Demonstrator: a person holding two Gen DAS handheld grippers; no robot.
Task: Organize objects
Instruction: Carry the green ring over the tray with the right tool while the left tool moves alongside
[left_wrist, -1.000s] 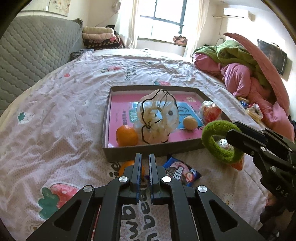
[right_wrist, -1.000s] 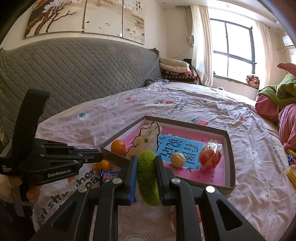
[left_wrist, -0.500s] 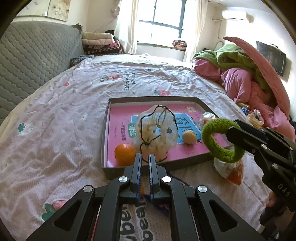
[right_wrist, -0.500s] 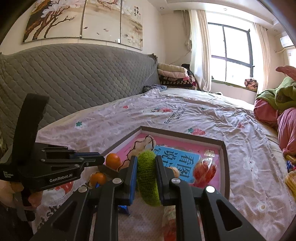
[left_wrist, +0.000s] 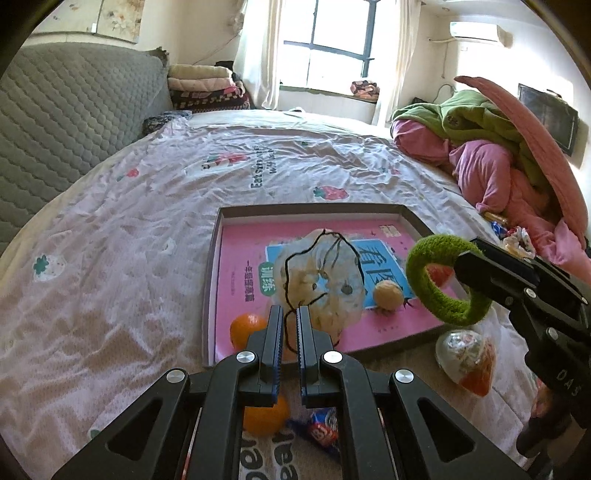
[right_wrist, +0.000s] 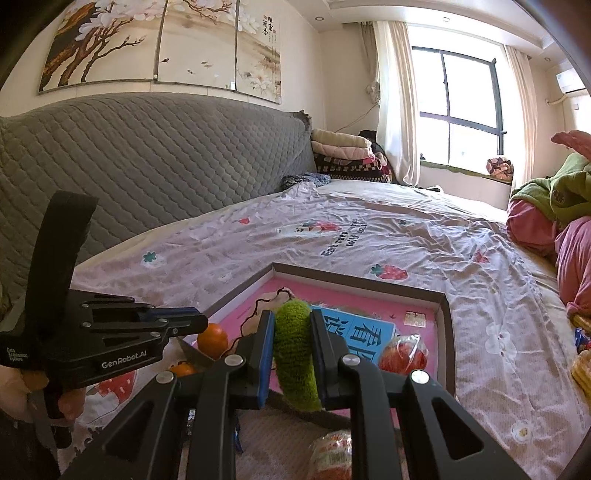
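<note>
Across the left of the left wrist view, the bed is being covered by a pale sheet with strawberry prints. At lower centre, the left tongs are being kept narrow, with only a slim gap between the pads and nothing gripped. Beneath them an orange and a snack packet are lying on the sheet. Just beyond, a shallow tray with a pink book inside is being occupied by a second orange, a crumpled clear bag and a small tan ball. To the right of centre, a green ring is being held up over the tray's near right corner, pinched at its rim by the right tongs, which are clamped on it. Below the ring, a wrapped red snack is lying on the sheet, just outside the tray. At the far right, pink and green bedding is being left heaped.
</note>
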